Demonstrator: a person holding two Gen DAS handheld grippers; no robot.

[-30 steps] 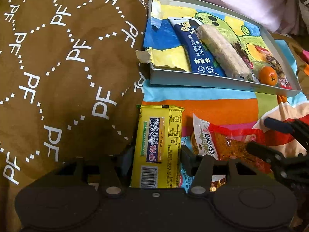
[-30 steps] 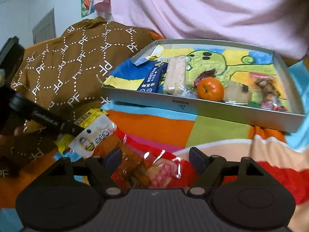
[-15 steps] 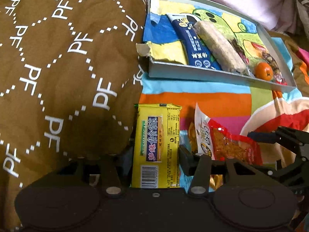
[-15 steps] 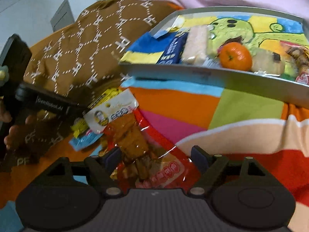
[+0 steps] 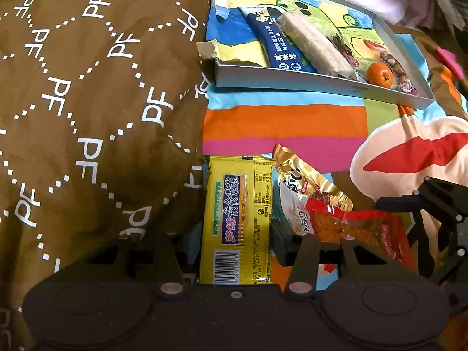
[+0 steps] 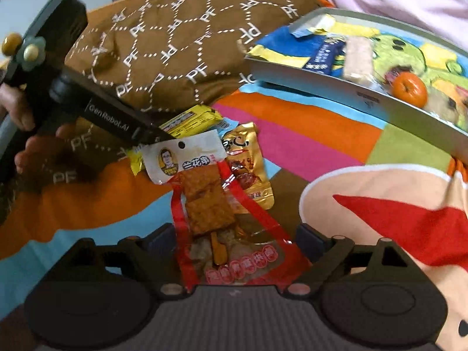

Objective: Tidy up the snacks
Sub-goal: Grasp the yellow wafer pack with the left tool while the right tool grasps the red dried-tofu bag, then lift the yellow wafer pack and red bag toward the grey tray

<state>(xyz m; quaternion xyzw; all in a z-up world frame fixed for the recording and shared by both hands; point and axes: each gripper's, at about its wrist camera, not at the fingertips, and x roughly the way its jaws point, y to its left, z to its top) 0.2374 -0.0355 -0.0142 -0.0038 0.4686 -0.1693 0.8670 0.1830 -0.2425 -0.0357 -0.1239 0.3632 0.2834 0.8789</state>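
Snacks gripped on a striped bedspread (image 5: 283, 122)

The yellow cracker packet (image 5: 238, 219) is clamped by the left gripper (image 5: 234, 234); the right gripper (image 6: 238, 237) is being opened around the red tofu pouch (image 6: 216, 219).

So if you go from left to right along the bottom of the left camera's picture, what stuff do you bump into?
Brown blanket → yellow biscuit pack → gold snack pouch → red snack pack → the right gripper at the edge.
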